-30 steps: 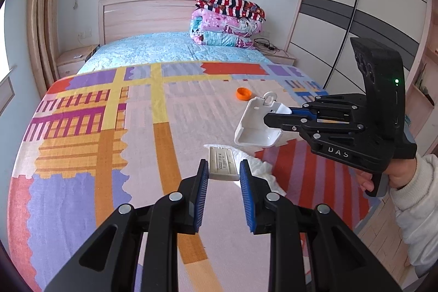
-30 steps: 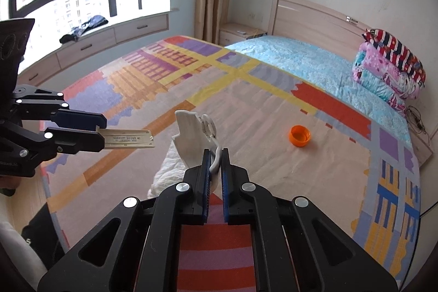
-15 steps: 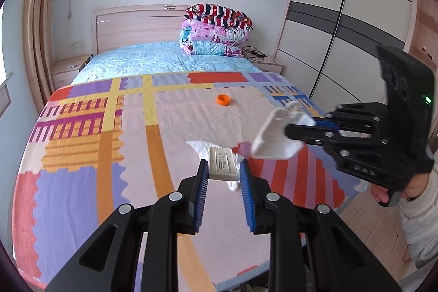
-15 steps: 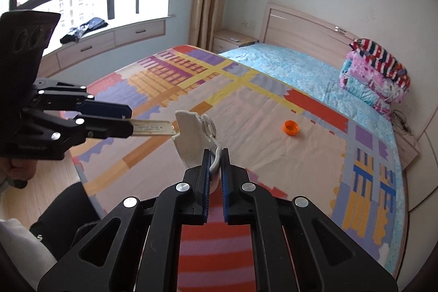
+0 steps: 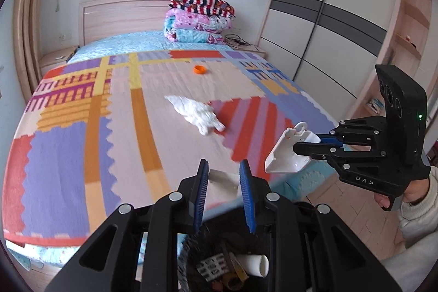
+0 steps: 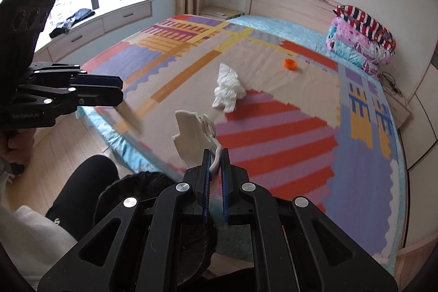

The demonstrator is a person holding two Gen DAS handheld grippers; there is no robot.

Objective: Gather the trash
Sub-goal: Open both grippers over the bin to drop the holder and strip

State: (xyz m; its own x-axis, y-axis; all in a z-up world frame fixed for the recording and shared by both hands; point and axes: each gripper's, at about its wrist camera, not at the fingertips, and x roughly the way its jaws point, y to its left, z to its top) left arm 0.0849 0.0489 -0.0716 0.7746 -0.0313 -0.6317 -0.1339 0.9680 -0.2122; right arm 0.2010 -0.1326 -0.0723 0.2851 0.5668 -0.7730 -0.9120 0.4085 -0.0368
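Observation:
My left gripper (image 5: 223, 168) is shut on a flat beige packet (image 5: 222, 181), which hangs over the foot edge of the bed. In the right wrist view the same gripper (image 6: 120, 90) shows at the left with the packet (image 6: 130, 115) sticking down from it. My right gripper (image 6: 216, 155) is shut on a white plastic hook piece (image 6: 191, 140), also seen in the left wrist view (image 5: 286, 156) off the bed's right corner. A crumpled white tissue (image 5: 197, 112) and an orange cap (image 5: 199, 69) lie on the patterned bedspread. A black bin (image 5: 189, 251) with several scraps inside sits below both grippers.
Folded quilts (image 5: 198, 21) are stacked by the headboard. A wardrobe (image 5: 328, 26) lines the right wall, and a window seat (image 6: 82, 29) runs along the left. A person's dark-trousered knee (image 6: 82, 182) is beside the bin on the wooden floor.
Both grippers have drawn back from above the bed to its foot edge, still gripping their items. The tissue and cap now lie farther off, and the bin has come into view below.

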